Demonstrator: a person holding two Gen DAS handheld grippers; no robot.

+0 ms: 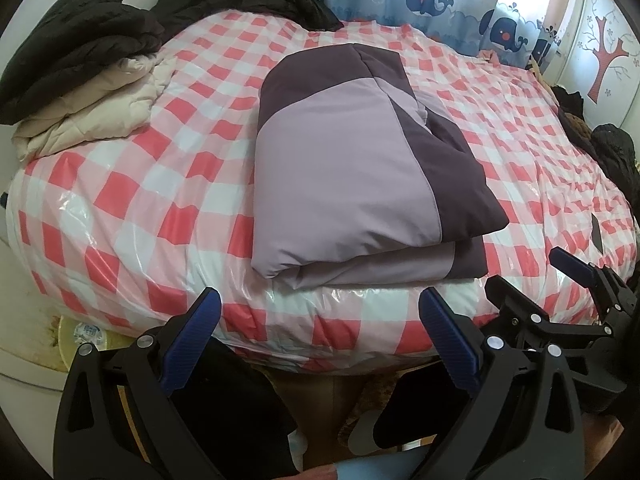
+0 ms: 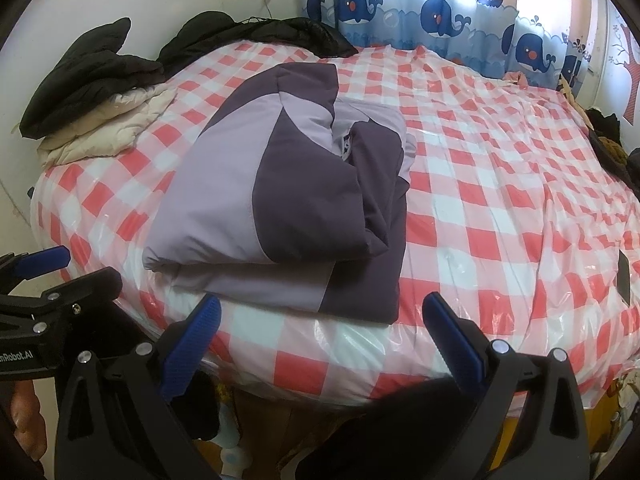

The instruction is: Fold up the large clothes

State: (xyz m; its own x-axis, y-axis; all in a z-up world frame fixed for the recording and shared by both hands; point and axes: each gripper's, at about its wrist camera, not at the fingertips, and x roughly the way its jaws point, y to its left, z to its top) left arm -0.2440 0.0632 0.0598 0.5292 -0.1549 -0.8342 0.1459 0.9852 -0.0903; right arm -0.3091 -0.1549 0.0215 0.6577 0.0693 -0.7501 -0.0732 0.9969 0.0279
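Folded purple jacket [image 1: 360, 168] lying on checked bed [image 1: 160, 184], left gripper [image 1: 320, 344] hovering empty at near edge, jaws gaping, right gripper [image 1: 528, 284] gaping alongside

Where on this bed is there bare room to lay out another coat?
The widest bare stretch of checked cover lies between the folded purple jacket and the dark clothes at the right edge. The far left corner is crowded with black and cream coats.
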